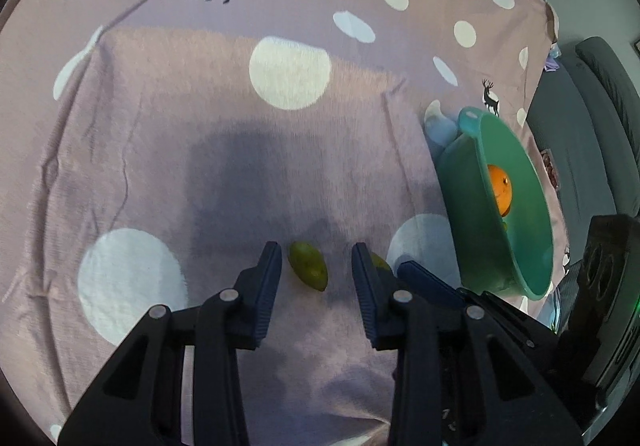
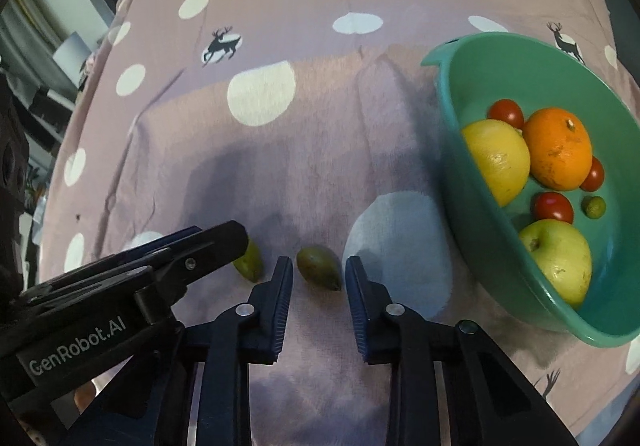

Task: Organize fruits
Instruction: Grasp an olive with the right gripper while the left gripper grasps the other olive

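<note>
Two small green oval fruits lie on the pink dotted cloth. My left gripper [image 1: 316, 250] points down over one green fruit [image 1: 308, 266], which lies between its fingertips with a clear gap on the right side. My right gripper [image 2: 318, 262] straddles the other green fruit [image 2: 318, 268], and slim gaps show at both pads. Both grippers stand side by side, nearly touching. In the right wrist view the left gripper [image 2: 220, 236] partly covers its fruit [image 2: 250, 264]. The teal bowl [image 2: 540, 78] to the right holds an orange [image 2: 558, 148], a yellow citrus [image 2: 496, 162], a green apple [image 2: 560, 258] and tomatoes.
The cloth [image 1: 200, 126] covers a raised flat surface, with a fold line along the back. The bowl [image 1: 460, 186] stands close to the right of both grippers. A grey sofa [image 1: 600, 106] lies beyond the cloth's right edge. Windows show at the back.
</note>
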The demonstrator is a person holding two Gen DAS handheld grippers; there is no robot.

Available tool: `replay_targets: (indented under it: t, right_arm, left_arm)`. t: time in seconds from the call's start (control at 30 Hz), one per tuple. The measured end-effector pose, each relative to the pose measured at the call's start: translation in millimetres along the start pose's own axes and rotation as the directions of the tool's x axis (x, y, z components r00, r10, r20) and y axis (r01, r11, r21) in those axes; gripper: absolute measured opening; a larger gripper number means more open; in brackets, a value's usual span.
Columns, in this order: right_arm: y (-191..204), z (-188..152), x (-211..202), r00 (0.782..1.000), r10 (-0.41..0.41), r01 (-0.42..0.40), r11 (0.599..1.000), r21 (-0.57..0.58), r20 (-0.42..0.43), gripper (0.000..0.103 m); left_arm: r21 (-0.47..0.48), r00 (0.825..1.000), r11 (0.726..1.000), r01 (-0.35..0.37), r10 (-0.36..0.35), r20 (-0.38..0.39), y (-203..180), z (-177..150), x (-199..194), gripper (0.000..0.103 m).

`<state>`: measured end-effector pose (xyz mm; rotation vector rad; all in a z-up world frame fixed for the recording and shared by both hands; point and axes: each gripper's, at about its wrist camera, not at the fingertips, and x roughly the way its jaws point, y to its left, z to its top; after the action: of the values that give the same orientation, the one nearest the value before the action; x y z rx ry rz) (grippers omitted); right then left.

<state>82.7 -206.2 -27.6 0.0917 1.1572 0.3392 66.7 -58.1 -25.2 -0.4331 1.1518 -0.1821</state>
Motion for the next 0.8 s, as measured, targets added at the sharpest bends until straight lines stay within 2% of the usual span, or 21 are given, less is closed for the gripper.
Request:
replay_targets:
  t: [0.3,0.43,0.53,0.7,0.8]
  right_arm:
    - [1.8,2.2,10.1,1.0,-0.017,0.017,1.0,-0.017,-0.015,0.029]
    - [4.4,3.0,11.8,1.0,-0.026,0.026,0.999,-0.032,-0.011,0.028]
    - [4.9,2.1,11.2,0.999,-0.041,0.041,0.998,-0.04,-0.009,0.023]
    - [5.5,1.3,11.0,0.999,-0.037,0.037,0.998,-0.043,0.0,0.023]
    - [3.8,1.4,10.5,1.0,-0.028,0.028,0.999,-0.031,0.0,0.023]
  left_arm:
    - [-0.039,0.998,0.999,-0.008,0.006,-0.056,4.2,-1.3,14.2,0.028]
    - [-0.044,0.999,0.999,-0.002,0.0,-0.052,4.5,-1.0,14.1,0.027]
    - [-0.043,0.999,0.999,-0.003,0.001,-0.046,3.5,-0.7,14.3,0.026]
    - [-0.039,0.999,0.999,-0.011,0.01,-0.042,2.5,-1.4,16.5,0.016]
    - [-0.032,0.999,0.999,-0.024,0.023,-0.037,-0.4,-0.6,18.0,0.018]
